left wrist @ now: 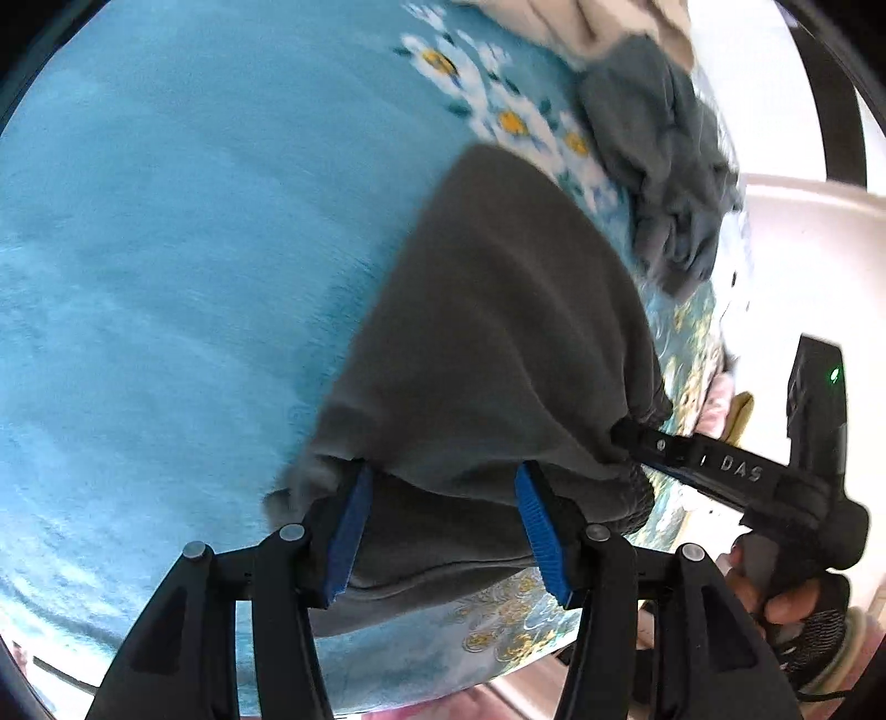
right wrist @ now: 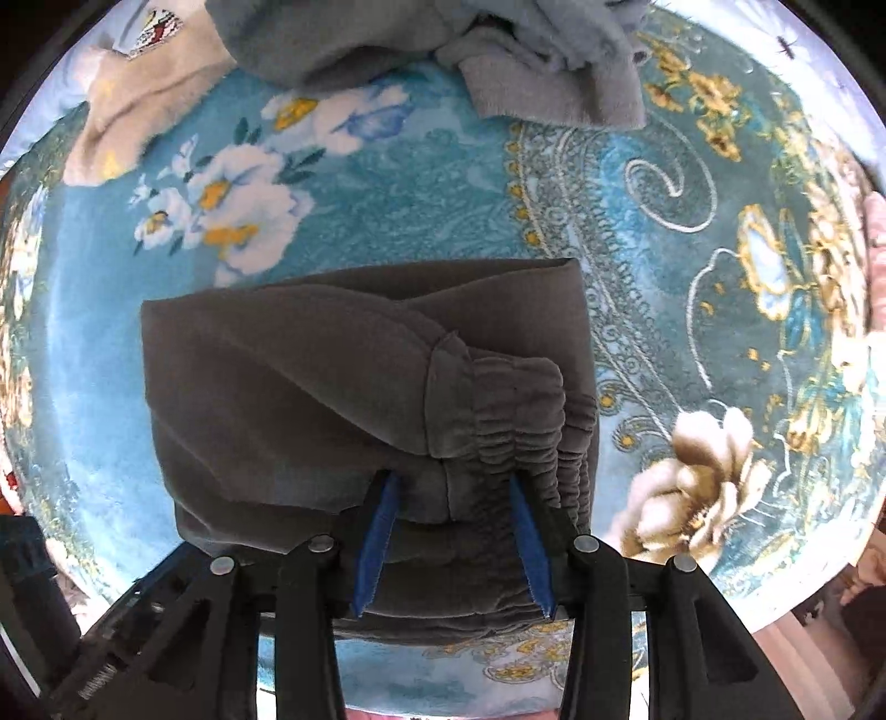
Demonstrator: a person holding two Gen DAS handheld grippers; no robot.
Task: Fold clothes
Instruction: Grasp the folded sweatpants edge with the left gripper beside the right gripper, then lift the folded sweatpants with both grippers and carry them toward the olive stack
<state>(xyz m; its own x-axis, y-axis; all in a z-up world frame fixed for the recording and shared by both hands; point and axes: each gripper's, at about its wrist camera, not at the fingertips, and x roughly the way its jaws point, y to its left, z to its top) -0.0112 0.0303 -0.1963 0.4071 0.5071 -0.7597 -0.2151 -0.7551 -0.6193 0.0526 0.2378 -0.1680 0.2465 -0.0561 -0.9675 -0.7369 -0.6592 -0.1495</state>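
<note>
Dark grey sweatpants (left wrist: 487,343) lie folded on a blue floral blanket (left wrist: 166,249). My left gripper (left wrist: 443,476) is open, its blue pads astride the near edge of the pants. My right gripper (right wrist: 454,482) is open too, its blue pads either side of the gathered elastic cuffs (right wrist: 515,421) of the same pants (right wrist: 288,387). The right gripper also shows in the left wrist view (left wrist: 626,429), its tips at the pants' right edge.
A crumpled blue-grey garment (left wrist: 664,155) and a beige one (left wrist: 554,27) lie at the far side of the blanket; both show in the right wrist view, grey (right wrist: 498,61) and beige (right wrist: 138,99). The blanket's edge (left wrist: 498,664) runs just below my left gripper.
</note>
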